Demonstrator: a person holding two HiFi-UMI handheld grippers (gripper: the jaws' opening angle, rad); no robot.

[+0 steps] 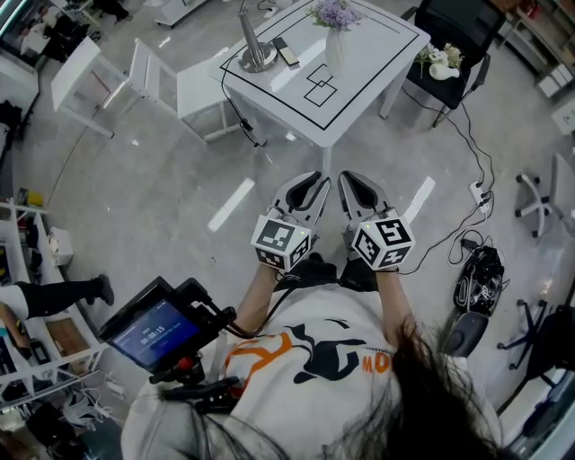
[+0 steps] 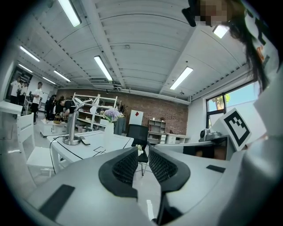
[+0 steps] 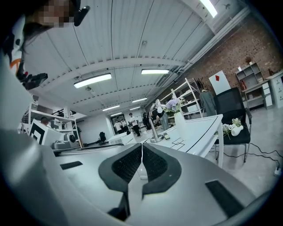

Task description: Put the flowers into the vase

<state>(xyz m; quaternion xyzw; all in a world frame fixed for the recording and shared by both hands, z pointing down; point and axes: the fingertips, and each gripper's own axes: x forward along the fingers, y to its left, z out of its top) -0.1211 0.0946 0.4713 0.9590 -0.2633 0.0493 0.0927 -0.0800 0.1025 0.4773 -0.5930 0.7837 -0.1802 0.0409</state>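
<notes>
While both tongs are held level, side by side at frame centre in the head view, neither carries anything. Left tongs (image 2: 143, 152): pads a narrow gap apart, nothing between them. Right tongs (image 3: 142, 148): pads pressed together, empty.

Containers: a white vase (image 1: 334, 52) stands upright on the white tabletop (image 1: 377, 63) at top centre, just above the small black outlined squares (image 1: 320, 81) drawn there. It holds purple flowers (image 1: 334, 13), heads above the rim. A white flower bunch (image 1: 442, 61) with green stems lies on the seat of the black chair (image 1: 467, 27), upper right, beside the tabletop and well apart from the vase. A white rounded item lies against the bunch; cannot tell what it is.

Also on the tabletop, left of the vase: a metal desk lamp (image 1: 258, 56) and, just beside its base, a dark flat device (image 1: 286, 50).

Writing: each marker cube (image 1: 282, 241) carries black-and-white square codes and no text. The blue screen (image 1: 153, 332) at lower left shows white digits, too small to read. The shirt print (image 1: 310, 349) is orange and black, its lettering partly hidden by hair. In the left gripper view a white board with a red diamond (image 2: 137, 114) stands against the brick wall, with no legible words.
</notes>
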